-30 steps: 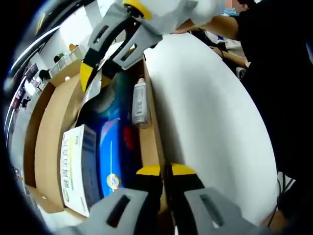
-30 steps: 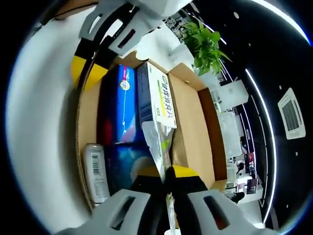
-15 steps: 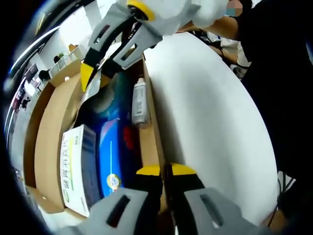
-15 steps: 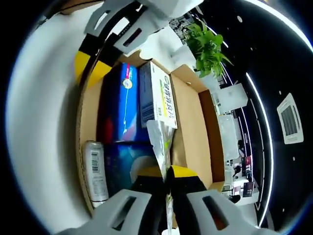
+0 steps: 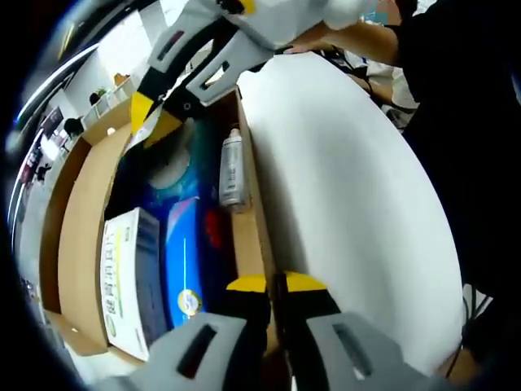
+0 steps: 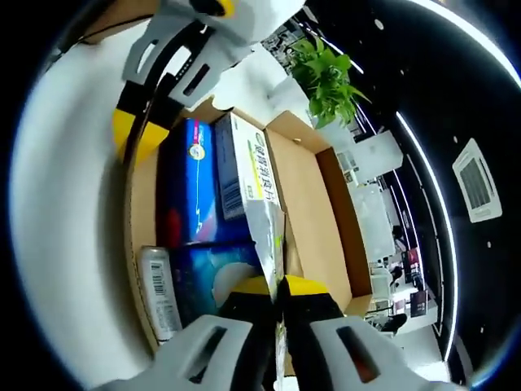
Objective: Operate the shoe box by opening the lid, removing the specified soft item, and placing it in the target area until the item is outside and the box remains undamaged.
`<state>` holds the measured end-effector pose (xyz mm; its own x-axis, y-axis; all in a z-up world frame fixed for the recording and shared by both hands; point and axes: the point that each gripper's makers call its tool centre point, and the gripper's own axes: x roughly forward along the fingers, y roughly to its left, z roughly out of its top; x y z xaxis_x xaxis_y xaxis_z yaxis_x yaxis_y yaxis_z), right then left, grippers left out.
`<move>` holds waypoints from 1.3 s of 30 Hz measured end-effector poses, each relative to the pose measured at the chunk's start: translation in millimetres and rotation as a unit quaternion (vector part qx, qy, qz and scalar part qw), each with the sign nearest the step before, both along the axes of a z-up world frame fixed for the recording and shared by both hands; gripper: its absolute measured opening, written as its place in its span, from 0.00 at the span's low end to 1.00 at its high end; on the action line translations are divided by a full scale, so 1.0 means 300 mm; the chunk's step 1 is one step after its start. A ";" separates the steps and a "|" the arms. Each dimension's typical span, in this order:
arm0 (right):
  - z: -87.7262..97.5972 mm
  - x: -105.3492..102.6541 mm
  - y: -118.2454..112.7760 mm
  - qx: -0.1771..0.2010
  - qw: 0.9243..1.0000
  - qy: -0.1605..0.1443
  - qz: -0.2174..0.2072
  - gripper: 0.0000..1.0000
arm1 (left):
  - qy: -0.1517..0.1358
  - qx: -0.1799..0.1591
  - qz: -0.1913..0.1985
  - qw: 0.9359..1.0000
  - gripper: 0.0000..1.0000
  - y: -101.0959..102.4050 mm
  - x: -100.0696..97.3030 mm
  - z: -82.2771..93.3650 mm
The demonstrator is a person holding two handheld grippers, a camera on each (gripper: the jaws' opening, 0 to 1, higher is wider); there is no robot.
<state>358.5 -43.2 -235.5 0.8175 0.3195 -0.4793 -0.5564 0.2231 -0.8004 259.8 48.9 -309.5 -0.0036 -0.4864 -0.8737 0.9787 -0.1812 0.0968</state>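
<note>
Jaws of the left gripper (image 5: 275,283) are pinched together on the near wall of the open cardboard shoe box (image 5: 251,244), which lies on a white table (image 5: 342,187). Just past that wall, in the left gripper view, a blue pack (image 5: 186,261) lies flat in the box with a white-and-green carton (image 5: 122,285) alongside it, and a small white bottle (image 5: 233,169) lies against the box wall on the table side. Further along sits a darker blue soft pack (image 5: 175,167). At the far end the right gripper (image 5: 155,122) reaches in from above, its yellow tips close together over that end.

In the right gripper view, the right gripper (image 6: 277,285) is clamped on a thin clear plastic wrapper (image 6: 270,236) that rises between its closed jaws, above the soft pack (image 6: 207,273) inside the box. Beyond it lie the bottle (image 6: 156,289), blue pack (image 6: 186,191) and carton (image 6: 248,175), then the left gripper (image 6: 134,134) at the box's far wall. A green potted plant (image 6: 326,73) stands beyond the box.
</note>
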 end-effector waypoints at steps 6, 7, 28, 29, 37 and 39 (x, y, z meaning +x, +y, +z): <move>0.043 -0.018 -0.007 0.018 1.000 0.004 0.008 0.01 | -0.003 0.003 0.000 1.000 0.04 0.001 -0.001 -0.001; 0.046 -0.022 -0.008 0.023 1.000 0.007 0.008 0.01 | -0.004 0.003 -0.001 1.000 0.04 0.001 -0.001 -0.001; 0.221 -0.052 -0.022 0.156 0.988 0.014 0.013 0.00 | -0.007 0.003 -0.006 1.000 0.04 -0.001 0.005 -0.001; 0.227 -0.053 -0.028 0.161 0.987 0.016 0.012 0.00 | -0.007 0.003 -0.006 1.000 0.04 -0.002 0.007 -0.001; 0.272 -0.060 -0.096 0.179 0.984 0.012 -0.001 0.00 | -0.010 0.007 -0.006 1.000 0.04 -0.004 0.011 0.000; 0.280 -0.063 -0.109 0.180 0.984 0.009 -0.003 0.00 | -0.009 0.007 -0.003 1.000 0.04 -0.004 0.011 0.000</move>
<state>339.5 -76.0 -151.5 0.8126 0.4662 -0.3497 -0.5670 0.4934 -0.6596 263.2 47.7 -309.5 0.0097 -0.4743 -0.8803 0.9755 -0.1889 0.1126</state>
